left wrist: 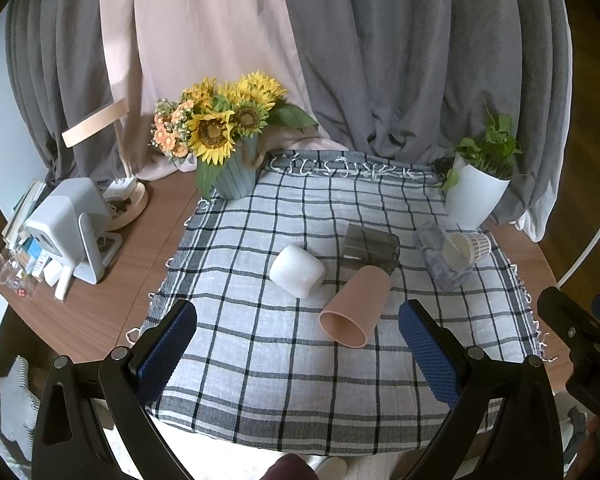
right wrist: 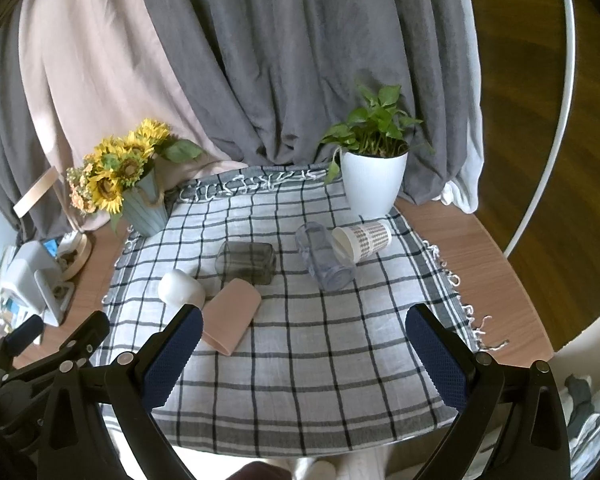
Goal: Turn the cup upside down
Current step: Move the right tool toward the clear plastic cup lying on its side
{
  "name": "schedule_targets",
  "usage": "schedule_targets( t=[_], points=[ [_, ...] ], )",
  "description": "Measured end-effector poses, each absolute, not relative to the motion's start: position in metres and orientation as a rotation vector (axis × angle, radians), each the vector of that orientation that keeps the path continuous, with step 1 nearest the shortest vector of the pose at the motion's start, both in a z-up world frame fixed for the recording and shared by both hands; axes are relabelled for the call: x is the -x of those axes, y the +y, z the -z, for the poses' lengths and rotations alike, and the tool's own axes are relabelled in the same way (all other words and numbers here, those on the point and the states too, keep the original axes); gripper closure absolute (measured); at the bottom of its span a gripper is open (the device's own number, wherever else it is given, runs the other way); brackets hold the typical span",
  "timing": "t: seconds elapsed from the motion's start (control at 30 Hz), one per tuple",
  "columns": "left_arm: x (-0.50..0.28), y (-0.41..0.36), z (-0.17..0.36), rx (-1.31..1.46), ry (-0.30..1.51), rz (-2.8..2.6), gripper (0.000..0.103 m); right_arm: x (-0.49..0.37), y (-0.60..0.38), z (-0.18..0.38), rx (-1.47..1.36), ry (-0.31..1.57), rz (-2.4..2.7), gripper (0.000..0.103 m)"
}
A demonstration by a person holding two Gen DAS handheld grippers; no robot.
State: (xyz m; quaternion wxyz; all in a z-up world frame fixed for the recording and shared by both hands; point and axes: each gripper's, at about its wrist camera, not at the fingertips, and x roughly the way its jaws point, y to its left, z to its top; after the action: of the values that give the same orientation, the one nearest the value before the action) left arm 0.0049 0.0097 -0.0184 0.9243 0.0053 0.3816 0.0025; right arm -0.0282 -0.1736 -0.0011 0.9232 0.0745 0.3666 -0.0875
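Several cups lie on their sides on the checked cloth (left wrist: 260,360). A pink cup (left wrist: 356,306) lies with its mouth toward me; it also shows in the right wrist view (right wrist: 232,316). A white cup (left wrist: 297,271) (right wrist: 181,288), a dark smoky glass (left wrist: 371,247) (right wrist: 246,261), a clear glass (left wrist: 442,260) (right wrist: 325,256) and a patterned paper cup (left wrist: 470,246) (right wrist: 363,239) lie around it. My left gripper (left wrist: 298,322) is open and empty, just short of the pink cup. My right gripper (right wrist: 304,330) is open and empty, with the pink cup by its left finger.
A sunflower vase (left wrist: 236,172) (right wrist: 144,208) stands at the cloth's back left, a white potted plant (left wrist: 474,196) (right wrist: 374,184) at the back right. A white device (left wrist: 70,224) and clutter sit on the wooden table (left wrist: 112,304) at left. Curtains hang behind.
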Motion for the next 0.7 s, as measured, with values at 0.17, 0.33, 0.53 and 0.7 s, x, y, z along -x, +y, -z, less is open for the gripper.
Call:
schedule_targets(
  t=[0.17,0.33,0.53,0.7],
  points=[
    [-0.023,-0.002,0.023,-0.008,0.812,-0.018,0.0,0.015,-0.184,0.015,-0.184,0.804,0.11,0.001],
    [-0.04,-0.013,0.036,0.0,0.842,-0.031,0.0,0.0,-0.196,0.024,-0.169,0.839,0.111,0.001],
    [-0.07,-0.021,0.055,0.021,0.882,-0.085,0.0,-0.037,-0.205,0.036,-0.121,0.898,0.082,0.001],
    [-0.094,-0.03,0.072,0.028,0.903,-0.115,0.0,-0.074,-0.213,0.055,-0.096,0.96,0.055,0.001]
  ],
)
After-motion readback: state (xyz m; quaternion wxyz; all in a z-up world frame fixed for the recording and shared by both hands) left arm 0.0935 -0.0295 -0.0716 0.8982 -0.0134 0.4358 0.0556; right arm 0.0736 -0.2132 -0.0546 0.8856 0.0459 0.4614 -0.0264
